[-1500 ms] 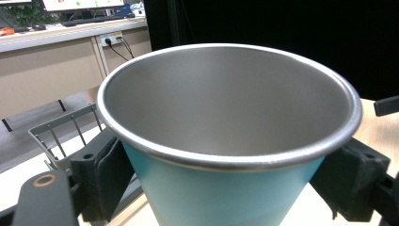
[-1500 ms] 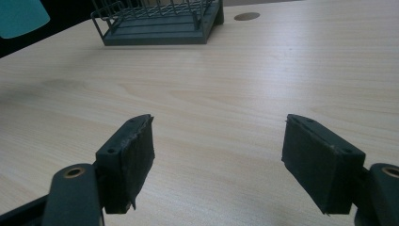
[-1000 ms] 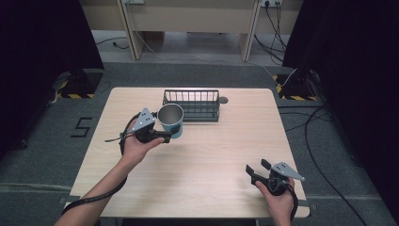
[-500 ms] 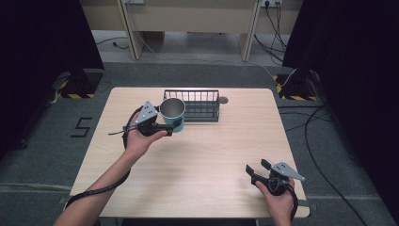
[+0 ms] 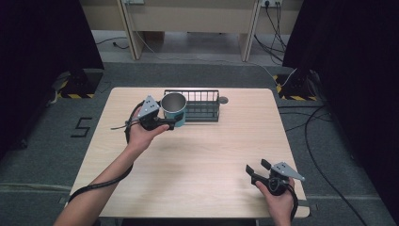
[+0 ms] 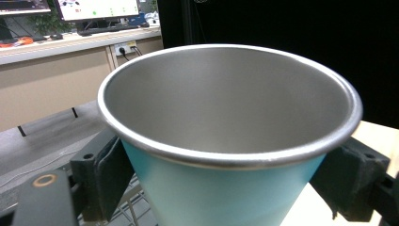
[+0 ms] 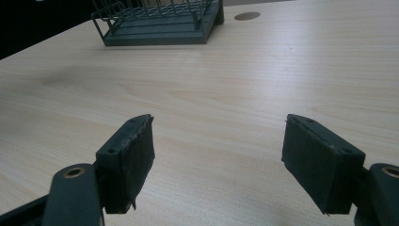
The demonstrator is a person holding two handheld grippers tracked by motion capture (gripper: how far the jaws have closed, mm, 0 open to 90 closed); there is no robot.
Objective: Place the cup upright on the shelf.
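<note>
A pale wooden table [image 5: 197, 160] takes up the middle of the high view, with grey floor around it and dark curtains to either side. Toward its far edge sits a dark wire basket [image 5: 200, 104], and just right of the basket a small round grommet [image 5: 223, 100] is set in the tabletop.

The left gripper [image 5: 170, 124], held in the person's left hand [image 5: 141, 134], is at the far left of the table, its jaws clamped on a metal cup [image 5: 174, 108] with a teal outside. The cup stands upright at the basket's left end; from above it overlaps that end, and whether it is over the basket or just beside it cannot be told. The left gripper view adds what the high view cannot: the cup's steel inside is bare, its rolled rim [image 6: 226, 157] is bright, and a black pad presses the teal wall on each side. Basket wires show below the cup at the lower left there.

The right gripper [image 5: 254, 172] rests low at the near right corner, jaws wide apart with nothing between them. Its own view looks across bare tabletop to the basket [image 7: 157, 21] and grommet [image 7: 247, 15] far off.
</note>
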